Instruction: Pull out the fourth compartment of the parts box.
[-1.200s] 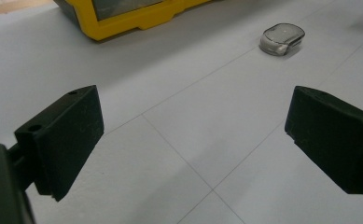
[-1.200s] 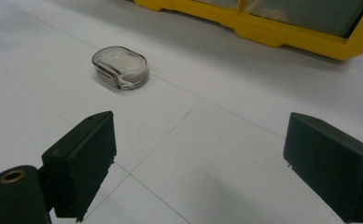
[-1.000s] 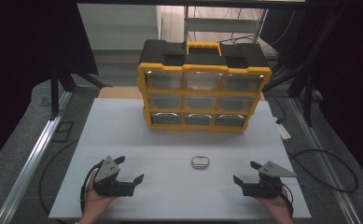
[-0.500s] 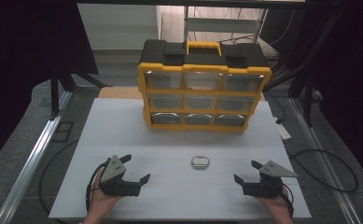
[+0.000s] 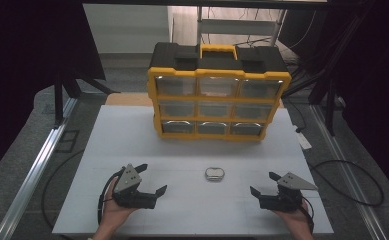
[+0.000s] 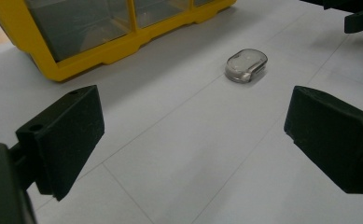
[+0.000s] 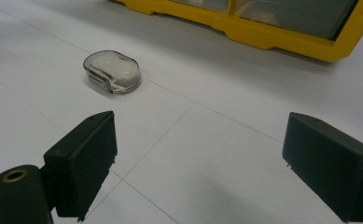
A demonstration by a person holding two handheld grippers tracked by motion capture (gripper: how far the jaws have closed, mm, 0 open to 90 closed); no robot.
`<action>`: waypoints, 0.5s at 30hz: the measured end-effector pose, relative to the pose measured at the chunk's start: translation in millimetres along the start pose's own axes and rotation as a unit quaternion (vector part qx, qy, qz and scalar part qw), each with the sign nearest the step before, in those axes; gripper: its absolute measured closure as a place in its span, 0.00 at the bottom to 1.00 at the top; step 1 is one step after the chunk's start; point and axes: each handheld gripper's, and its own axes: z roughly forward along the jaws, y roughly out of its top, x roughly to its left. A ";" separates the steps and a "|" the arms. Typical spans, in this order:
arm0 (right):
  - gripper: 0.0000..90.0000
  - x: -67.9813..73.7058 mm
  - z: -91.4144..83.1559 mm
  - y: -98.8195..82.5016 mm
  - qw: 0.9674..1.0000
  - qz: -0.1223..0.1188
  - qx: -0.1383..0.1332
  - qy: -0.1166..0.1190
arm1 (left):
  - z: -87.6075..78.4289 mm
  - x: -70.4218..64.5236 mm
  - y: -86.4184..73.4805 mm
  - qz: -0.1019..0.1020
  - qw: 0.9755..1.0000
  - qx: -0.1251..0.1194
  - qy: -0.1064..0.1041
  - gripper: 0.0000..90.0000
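Looking down from the high view, you have the small clear case (image 5: 214,174) lying flat on the white worktop (image 5: 192,145), in the lower middle of the frame, well in front of the yellow drawer cabinet (image 5: 217,100). Your left gripper (image 5: 151,180) sits at the lower left and your right gripper (image 5: 263,184) at the lower right, both with fingers spread wide and holding nothing. The case lies between them and a little farther up the frame, its long axis running left to right; neither hand looks clearly nearer.

In the left gripper view, the case (image 6: 246,65) sits in the upper middle, right of centre between your spread fingers (image 6: 62,140) and well apart from them, so you would need to push forward and swing slightly right.

In the right gripper view, the case (image 7: 112,71) lies in the upper left, above your left-hand finger (image 7: 83,161), off the line between the open fingers; I judge a turn to the left would be needed first.
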 end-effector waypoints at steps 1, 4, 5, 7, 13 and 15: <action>0.12 0.0 0.1 0.0 1.000 0.000 0.000 0.000 | 1.4 -0.5 0.9 0.001 1.000 0.000 -0.001 0.06; 0.12 -0.1 0.4 0.0 1.000 0.000 0.002 0.000 | 4.6 -2.6 3.0 0.008 1.000 0.003 -0.003 0.06; 0.12 -0.1 0.5 0.0 1.000 0.001 0.001 0.000 | 5.1 -3.1 3.5 0.010 1.000 0.004 -0.002 0.06; 0.12 -0.1 -0.2 0.3 1.000 0.001 -0.002 0.001 | 7.0 -4.0 4.3 0.008 1.000 0.003 -0.007 0.06; 0.12 0.1 -0.3 0.3 1.000 0.001 -0.002 0.001 | 12.7 -7.6 7.0 0.011 1.000 0.005 -0.010 0.06; 0.12 0.1 -0.2 0.3 1.000 0.002 -0.001 0.002 | 15.1 -8.9 8.7 0.011 1.000 0.004 -0.014 0.06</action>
